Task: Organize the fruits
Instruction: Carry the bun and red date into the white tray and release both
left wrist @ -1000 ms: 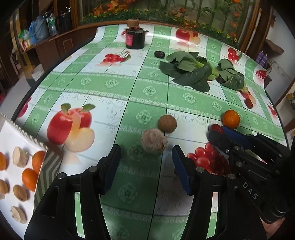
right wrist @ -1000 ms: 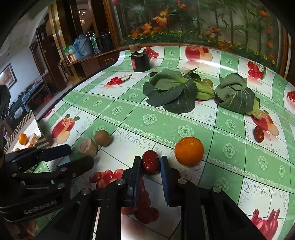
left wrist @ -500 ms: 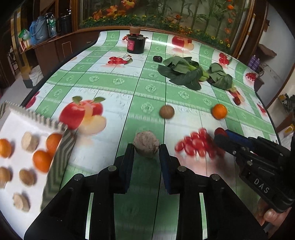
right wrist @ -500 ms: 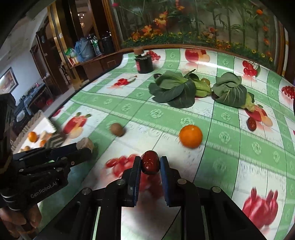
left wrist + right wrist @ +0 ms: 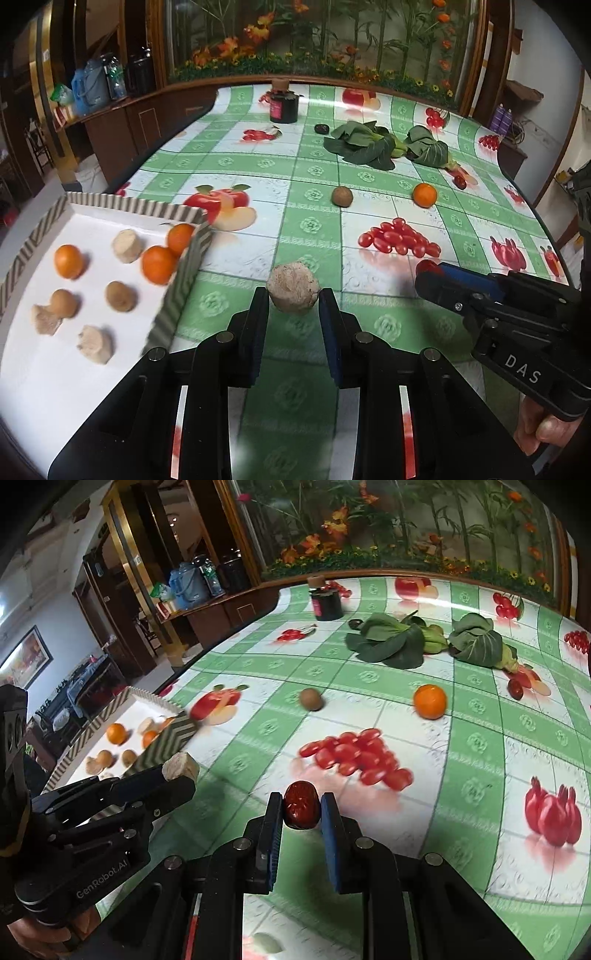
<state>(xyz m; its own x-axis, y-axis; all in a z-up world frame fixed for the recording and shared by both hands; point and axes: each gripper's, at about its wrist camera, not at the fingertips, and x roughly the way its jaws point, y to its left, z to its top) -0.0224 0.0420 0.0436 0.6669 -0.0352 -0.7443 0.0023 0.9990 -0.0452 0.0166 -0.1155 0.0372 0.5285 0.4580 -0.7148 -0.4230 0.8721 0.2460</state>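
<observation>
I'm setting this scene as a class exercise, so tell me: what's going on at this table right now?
A person is sorting fruit with two handheld grippers. The left gripper is shut on a pale beige chunk, near the striped tray that already holds oranges and similar pieces. The right gripper is shut on a dark red date. On the tablecloth remain an orange, a brown round fruit, another date and leafy greens.
</observation>
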